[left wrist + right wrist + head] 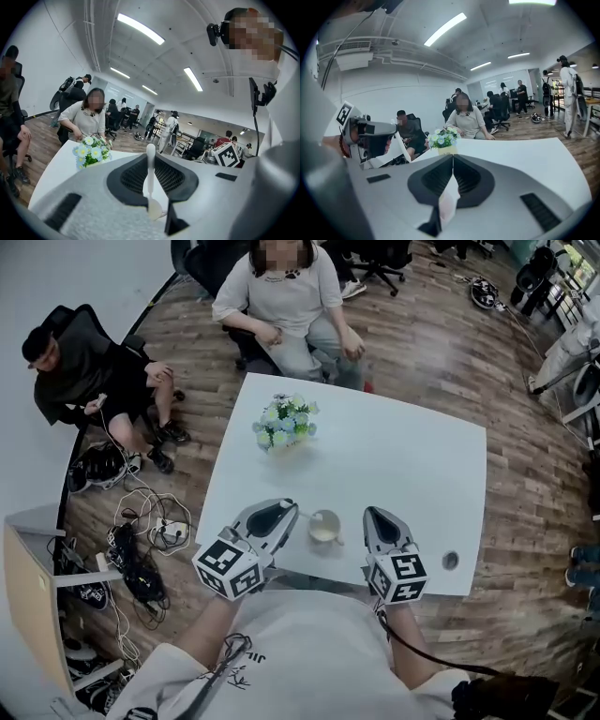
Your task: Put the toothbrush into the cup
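A cream cup with a small handle stands near the front edge of the white table. My left gripper sits just left of the cup, shut on a thin white toothbrush that pokes toward the cup's rim. In the left gripper view the toothbrush stands upright, pinched between the jaws of the left gripper. A pale rounded shape low in the gap may be the cup. My right gripper is just right of the cup. In its own view the right gripper is shut with nothing held.
A pot of white and blue flowers stands on the table's far left part. A small dark round thing lies near the front right corner. One person sits at the table's far side, another sits left. Cables lie on the floor.
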A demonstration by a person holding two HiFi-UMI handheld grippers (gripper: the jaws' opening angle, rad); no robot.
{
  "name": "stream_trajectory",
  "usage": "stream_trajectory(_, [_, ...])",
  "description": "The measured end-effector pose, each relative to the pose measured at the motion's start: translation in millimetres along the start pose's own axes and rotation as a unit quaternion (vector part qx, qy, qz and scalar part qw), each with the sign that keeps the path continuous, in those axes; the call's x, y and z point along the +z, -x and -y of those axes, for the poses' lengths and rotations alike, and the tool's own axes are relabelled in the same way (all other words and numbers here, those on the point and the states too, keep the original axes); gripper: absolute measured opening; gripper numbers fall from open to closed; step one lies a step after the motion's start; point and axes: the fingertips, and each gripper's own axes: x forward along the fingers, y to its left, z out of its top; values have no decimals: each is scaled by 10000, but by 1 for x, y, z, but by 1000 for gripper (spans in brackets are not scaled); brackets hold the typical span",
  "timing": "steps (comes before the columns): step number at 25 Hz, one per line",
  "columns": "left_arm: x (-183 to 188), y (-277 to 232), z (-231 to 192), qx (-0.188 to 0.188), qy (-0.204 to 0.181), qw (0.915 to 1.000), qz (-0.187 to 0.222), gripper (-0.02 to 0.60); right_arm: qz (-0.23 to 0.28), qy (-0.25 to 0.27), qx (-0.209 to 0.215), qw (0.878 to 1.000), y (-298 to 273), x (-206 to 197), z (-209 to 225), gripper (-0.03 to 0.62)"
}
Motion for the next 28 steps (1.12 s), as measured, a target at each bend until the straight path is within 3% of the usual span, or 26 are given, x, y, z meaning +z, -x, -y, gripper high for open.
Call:
stream_trajectory(14, [-58,-36,-11,-300,282,9980,-472,55,-490,-296,-46,9984,-6,-55,-7,20])
stream_trajectory(19, [-77,-48,-9,-397,-124,9971,-632,55,-569,-422,-119,9974,-4,-66,-3,20])
stream_trajectory(28, [-100,-63,-15,-420,164,9966,-694,55,-711,-594,-142,9956,-1,-86,-4,20])
